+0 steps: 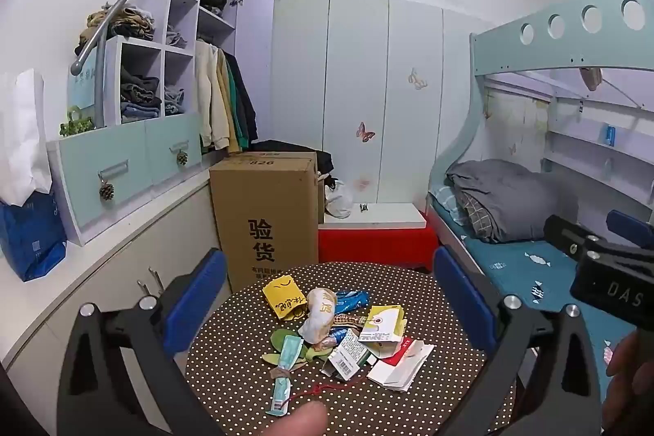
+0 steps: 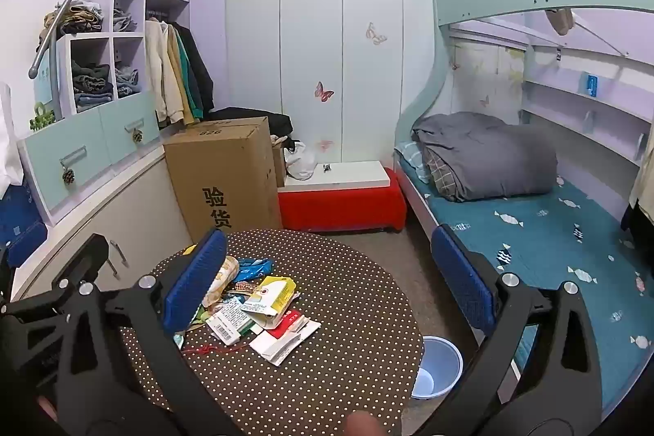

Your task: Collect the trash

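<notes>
A pile of trash lies on a round brown polka-dot table: a yellow wrapper, a yellow-white carton, a green sachet, white and red papers. The pile also shows in the right wrist view, on the same table. My left gripper is open, empty, held above the pile. My right gripper is open, empty, above the table right of the pile. A blue-lined bin stands on the floor by the table's right edge.
A tall cardboard box and a red bench stand behind the table. A cabinet with drawers runs along the left. A bunk bed with a grey quilt fills the right. The right gripper's body shows in the left view.
</notes>
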### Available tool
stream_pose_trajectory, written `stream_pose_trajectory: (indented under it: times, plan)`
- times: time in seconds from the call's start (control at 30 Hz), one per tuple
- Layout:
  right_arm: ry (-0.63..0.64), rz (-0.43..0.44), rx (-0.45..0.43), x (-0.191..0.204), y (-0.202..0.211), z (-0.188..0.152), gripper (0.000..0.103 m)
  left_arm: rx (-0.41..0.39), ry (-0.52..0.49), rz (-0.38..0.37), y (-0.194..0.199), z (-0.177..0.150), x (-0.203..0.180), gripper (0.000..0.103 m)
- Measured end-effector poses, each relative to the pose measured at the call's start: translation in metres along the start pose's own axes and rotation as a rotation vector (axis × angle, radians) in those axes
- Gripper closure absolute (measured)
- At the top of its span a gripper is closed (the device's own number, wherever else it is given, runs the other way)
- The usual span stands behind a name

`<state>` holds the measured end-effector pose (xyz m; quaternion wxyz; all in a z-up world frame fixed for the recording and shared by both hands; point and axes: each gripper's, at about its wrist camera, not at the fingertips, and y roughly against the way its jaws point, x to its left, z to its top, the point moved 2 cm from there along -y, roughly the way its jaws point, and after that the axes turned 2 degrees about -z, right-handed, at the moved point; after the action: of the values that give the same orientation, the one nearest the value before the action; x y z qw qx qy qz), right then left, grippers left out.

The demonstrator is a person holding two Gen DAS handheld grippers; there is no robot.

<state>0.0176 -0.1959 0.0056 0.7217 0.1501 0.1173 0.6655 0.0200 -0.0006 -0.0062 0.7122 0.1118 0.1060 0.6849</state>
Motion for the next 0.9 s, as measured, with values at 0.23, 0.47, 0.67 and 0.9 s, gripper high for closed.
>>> stream_pose_trajectory:
  times: [0.23,0.47,0.67,0.9]
  plan:
    - [-0.012,0.003,0.004,-0.0013,-0.0017,-0.001,0.005,0.001,0.017,-0.008,0.0005,0.0027,-0.0008,0.004]
    - [-0.017,0.0,0.001,-0.0035,0.0007,0.0019,0.005,0.021,0.007,-0.004,-0.009,0.0063,-0.0061,0.004]
    - [-0.02,0.001,0.001,-0.0045,-0.001,-0.0004,0.005,0.011,0.01,-0.032,-0.0022,0.001,0.0009,0.004]
    - [-0.017,-0.004,0.002,-0.0052,-0.0029,-0.0008,0.005,0.007,0.005,-0.028,-0.0026,-0.0007,0.0017,0.004]
